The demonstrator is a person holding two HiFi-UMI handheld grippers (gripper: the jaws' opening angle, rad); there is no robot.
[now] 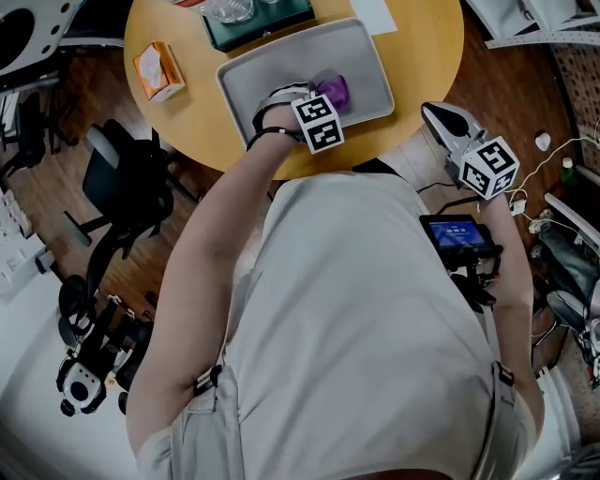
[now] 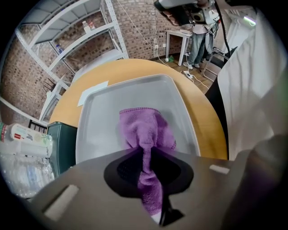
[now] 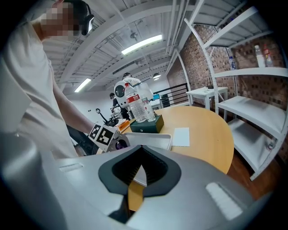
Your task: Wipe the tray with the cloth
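Note:
A grey tray [image 1: 253, 80] lies on the round wooden table [image 1: 431, 47]. On the tray sits a bunched purple cloth [image 1: 334, 91]. My left gripper [image 1: 319, 111] points straight down over the tray's near side, shut on the cloth. In the left gripper view a strip of the cloth [image 2: 145, 134] runs up between the fingers of the left gripper [image 2: 145, 158] and spreads onto the tray [image 2: 103, 117]. My right gripper [image 1: 435, 112] hovers at the table's near right edge, off the tray. In the right gripper view the right gripper [image 3: 140, 156] looks shut and holds nothing.
A dark green box [image 1: 258, 23] with plastic bottles [image 2: 24, 137] stands behind the tray. An orange packet [image 1: 157, 70] lies at the table's left and a white sheet [image 3: 182, 136] beyond the tray. Chairs [image 1: 127, 187] stand on the floor to the left.

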